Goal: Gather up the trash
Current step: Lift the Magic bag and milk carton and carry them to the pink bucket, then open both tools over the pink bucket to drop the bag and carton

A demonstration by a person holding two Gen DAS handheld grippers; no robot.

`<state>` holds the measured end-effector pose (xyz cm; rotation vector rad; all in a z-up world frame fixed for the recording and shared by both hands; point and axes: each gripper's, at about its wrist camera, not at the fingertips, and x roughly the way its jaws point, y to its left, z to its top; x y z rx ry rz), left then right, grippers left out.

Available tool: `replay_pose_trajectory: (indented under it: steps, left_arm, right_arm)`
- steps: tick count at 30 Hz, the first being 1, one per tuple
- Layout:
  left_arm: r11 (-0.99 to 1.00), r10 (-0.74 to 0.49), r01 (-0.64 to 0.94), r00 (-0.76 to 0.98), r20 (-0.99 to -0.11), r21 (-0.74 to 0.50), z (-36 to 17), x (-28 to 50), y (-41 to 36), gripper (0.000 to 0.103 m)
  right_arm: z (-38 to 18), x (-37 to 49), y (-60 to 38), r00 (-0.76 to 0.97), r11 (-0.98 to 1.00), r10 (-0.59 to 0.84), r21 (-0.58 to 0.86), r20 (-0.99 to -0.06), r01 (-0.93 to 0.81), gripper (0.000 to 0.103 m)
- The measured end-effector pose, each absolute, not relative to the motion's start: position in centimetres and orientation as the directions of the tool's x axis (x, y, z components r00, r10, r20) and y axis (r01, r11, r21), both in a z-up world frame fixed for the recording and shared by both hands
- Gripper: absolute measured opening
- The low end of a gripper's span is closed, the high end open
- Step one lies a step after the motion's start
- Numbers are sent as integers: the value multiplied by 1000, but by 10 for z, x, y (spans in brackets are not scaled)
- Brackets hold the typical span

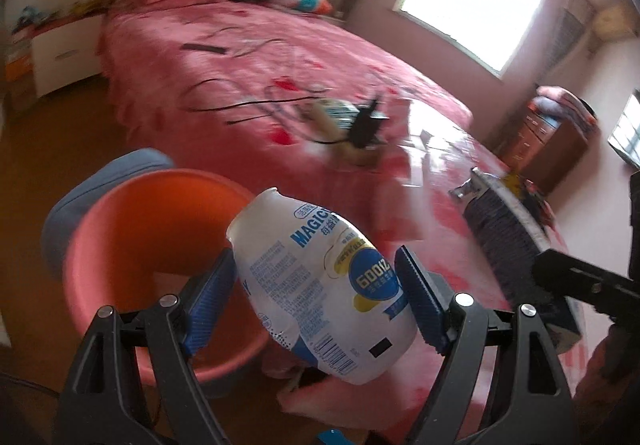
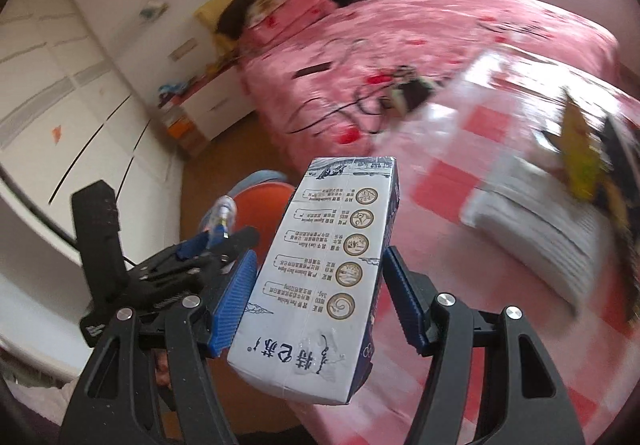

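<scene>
My left gripper (image 1: 316, 277) is shut on a white plastic drink bottle (image 1: 320, 285) with blue print, held tilted just right of an orange-pink bin (image 1: 120, 245) that stands on the floor beside the bed. My right gripper (image 2: 318, 281) is shut on a white and blue milk carton (image 2: 324, 277), held above the bed's edge. The bin shows small beyond the carton in the right wrist view (image 2: 264, 197). The left gripper (image 2: 180, 265) also shows there, at the left of the carton.
A bed with a pink cover (image 1: 280, 57) fills the room's middle; cables and a black charger (image 1: 364, 121) lie on it. A dark packet and a yellow wrapper (image 2: 580, 149) lie on folded cloth at the bed's right. A white nightstand (image 1: 60, 45) and wardrobe (image 2: 60, 105) stand left.
</scene>
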<state>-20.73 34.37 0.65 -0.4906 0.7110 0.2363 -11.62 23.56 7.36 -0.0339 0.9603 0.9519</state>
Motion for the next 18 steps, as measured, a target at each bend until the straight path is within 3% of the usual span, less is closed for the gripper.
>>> replay_pose_trajectory:
  steps: [11,12,14,18]
  left_arm:
    - [777,174,-540,678,-714,-324,-21,-235,408,82]
    - [769,180,-552,672,-718,-323,-24,-236,412,82]
    - [746,183,-578,656,-733,-332,-30,-240,421,84]
    - [720,196,-611,632,-749,-328,-39,-248,431,85]
  right_arm:
    - [59,-118,343,87,492,705,397,-704,-775,68]
    - [57,-117,351,80,484,711,404,-699,-776,71]
    - [49,-113,362,79,493,715,421,-695,-761,87]
    - [34,-104,358,72,534,703,458,-708,-710,87]
